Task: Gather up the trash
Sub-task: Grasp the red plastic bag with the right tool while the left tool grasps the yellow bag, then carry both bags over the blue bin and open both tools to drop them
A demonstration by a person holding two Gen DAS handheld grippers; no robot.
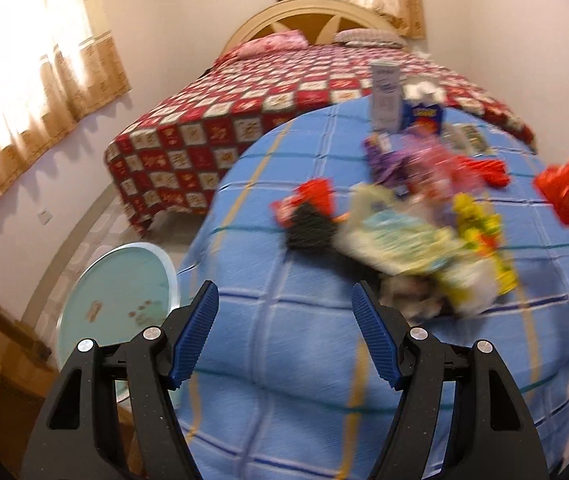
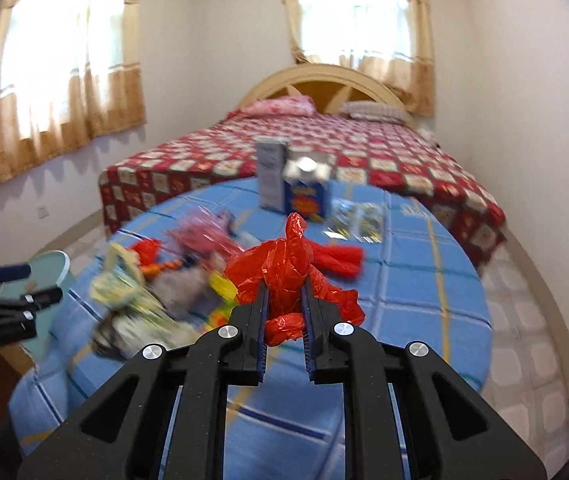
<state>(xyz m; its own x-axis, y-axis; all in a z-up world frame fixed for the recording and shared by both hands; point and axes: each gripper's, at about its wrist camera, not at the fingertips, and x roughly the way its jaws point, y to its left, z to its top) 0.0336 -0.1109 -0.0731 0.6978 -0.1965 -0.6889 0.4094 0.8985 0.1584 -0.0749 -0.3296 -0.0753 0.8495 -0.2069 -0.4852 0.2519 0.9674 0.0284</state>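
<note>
A round table with a blue checked cloth (image 1: 284, 360) (image 2: 404, 292) carries a blurred heap of wrappers and bags (image 1: 412, 232) (image 2: 152, 296). My right gripper (image 2: 284, 292) is shut on a crumpled red plastic bag (image 2: 288, 264), lifted above the cloth; the same red bag (image 1: 562, 186) shows at the right edge of the left wrist view. My left gripper (image 1: 284, 304) stands open over the near left of the table with nothing between its blue pads (image 1: 198, 332). It also appears at the left edge of the right wrist view as the left gripper (image 2: 24, 284).
A pale green round bin (image 1: 120, 304) (image 2: 50, 264) stands on the floor left of the table. A grey carton (image 1: 384, 96) (image 2: 270, 172) and a blue box (image 1: 424, 116) (image 2: 306, 196) stand at the table's far side. Behind is a bed with a red checked cover (image 1: 244, 120) (image 2: 364, 152).
</note>
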